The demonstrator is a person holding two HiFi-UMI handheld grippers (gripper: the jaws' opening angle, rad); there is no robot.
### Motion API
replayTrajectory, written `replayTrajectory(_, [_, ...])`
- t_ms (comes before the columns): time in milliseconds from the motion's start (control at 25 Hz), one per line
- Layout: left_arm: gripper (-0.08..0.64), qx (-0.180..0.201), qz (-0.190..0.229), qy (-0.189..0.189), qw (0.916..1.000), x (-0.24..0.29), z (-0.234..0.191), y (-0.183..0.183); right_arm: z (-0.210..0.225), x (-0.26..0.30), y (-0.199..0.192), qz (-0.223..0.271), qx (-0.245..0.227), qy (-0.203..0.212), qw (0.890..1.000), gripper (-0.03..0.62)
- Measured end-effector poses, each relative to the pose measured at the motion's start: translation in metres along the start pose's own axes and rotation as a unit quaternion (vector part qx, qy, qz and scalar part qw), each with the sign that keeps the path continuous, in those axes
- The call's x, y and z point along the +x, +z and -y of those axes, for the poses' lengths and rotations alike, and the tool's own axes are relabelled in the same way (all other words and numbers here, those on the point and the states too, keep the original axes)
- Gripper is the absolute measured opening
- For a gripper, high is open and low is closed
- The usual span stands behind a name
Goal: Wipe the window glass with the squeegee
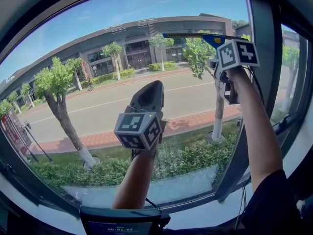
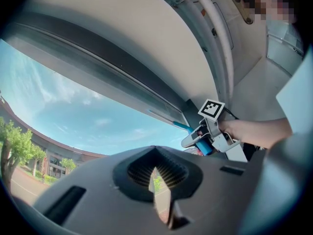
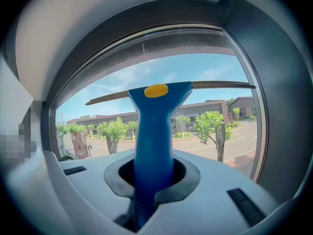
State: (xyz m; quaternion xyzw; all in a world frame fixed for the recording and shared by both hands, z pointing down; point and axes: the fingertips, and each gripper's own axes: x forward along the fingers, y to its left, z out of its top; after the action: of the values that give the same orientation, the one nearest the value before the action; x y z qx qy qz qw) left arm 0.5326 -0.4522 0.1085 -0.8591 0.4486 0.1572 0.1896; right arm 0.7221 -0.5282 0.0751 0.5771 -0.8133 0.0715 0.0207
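The blue squeegee (image 1: 213, 39) is held high at the upper right of the window glass (image 1: 98, 58), its long blade (image 1: 193, 35) level and close under the top frame. My right gripper (image 1: 216, 58) is shut on its handle (image 3: 153, 141); in the right gripper view the blade (image 3: 215, 85) runs across the pane. My left gripper (image 1: 149, 91) is raised in front of the middle of the glass, shut with nothing in it (image 2: 157, 174). The left gripper view also shows the right gripper (image 2: 208, 133) with the squeegee (image 2: 194, 132) near the dark top frame.
A dark vertical mullion (image 1: 264, 33) borders the pane on the right, with a narrower pane (image 1: 288, 72) beyond it. The white sill (image 1: 205, 210) runs below. A small dark device with a screen (image 1: 120, 224) sits at the bottom edge. A street and trees lie outside.
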Motion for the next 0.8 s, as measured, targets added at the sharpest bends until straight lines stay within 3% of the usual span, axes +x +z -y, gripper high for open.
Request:
replayTrajectory(600, [0.002,-0.033,-0.024,-0.013,0.9991,-0.014,0.003,-0.037,0.004,0.005,-0.061,-0.015,-0.015,0.001,1.000,0.051])
replayTrajectory(800, [0.002,-0.028,-0.032,-0.016,0.9990,-0.017,0.009,-0.049,0.006,0.006,-0.087,-0.028,-0.023,-0.004,0.999,0.051])
